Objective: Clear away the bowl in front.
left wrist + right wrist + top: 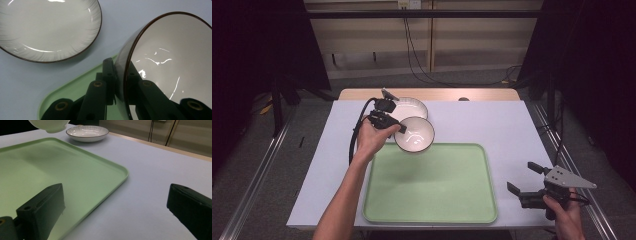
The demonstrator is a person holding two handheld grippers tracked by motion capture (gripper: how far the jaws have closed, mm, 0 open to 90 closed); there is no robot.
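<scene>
Clearly, the left gripper (398, 128) is clamped on the rim of a white bowl (414, 134), holding it tilted off the worktop (492, 125), with a shallow plate (411, 107) just behind it and the green tray (430, 182) just below. The right gripper (522, 180) rests with jaws apart beside the tray.

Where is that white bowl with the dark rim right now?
In the high view the bowl is left of centre, clamped by its rim in the left hand-held gripper, lifted over the green tray's far edge, just in front of the plate.
</scene>
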